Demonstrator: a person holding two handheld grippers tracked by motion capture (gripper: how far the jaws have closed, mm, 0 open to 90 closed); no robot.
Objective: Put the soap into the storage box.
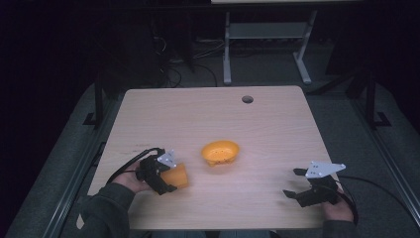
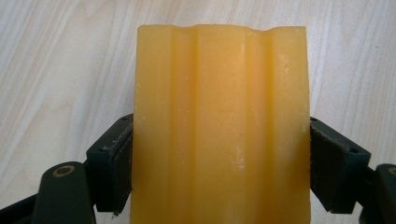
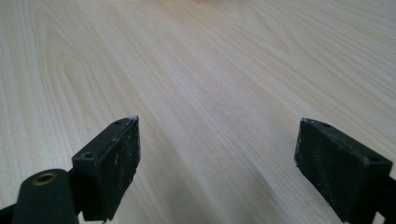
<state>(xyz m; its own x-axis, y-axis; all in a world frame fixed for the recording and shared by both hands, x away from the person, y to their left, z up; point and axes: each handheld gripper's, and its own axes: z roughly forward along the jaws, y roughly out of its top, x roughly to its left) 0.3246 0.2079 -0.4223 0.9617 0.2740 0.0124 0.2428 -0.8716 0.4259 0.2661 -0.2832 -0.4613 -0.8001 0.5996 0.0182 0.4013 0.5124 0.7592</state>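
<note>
My left gripper [image 1: 166, 179] is clamped on the orange ridged block [image 2: 219, 126], both jaws pressing its sides, its long axis running forward out of the claw. The orange bowl [image 1: 220, 152] sits just right of it and farther in, nearer this hand. My right gripper [image 1: 297, 184] hangs wide open, holding nothing.

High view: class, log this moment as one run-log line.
left gripper: shut on ridged orange block | right gripper: open | orange plastic bowl: mid-table
</note>
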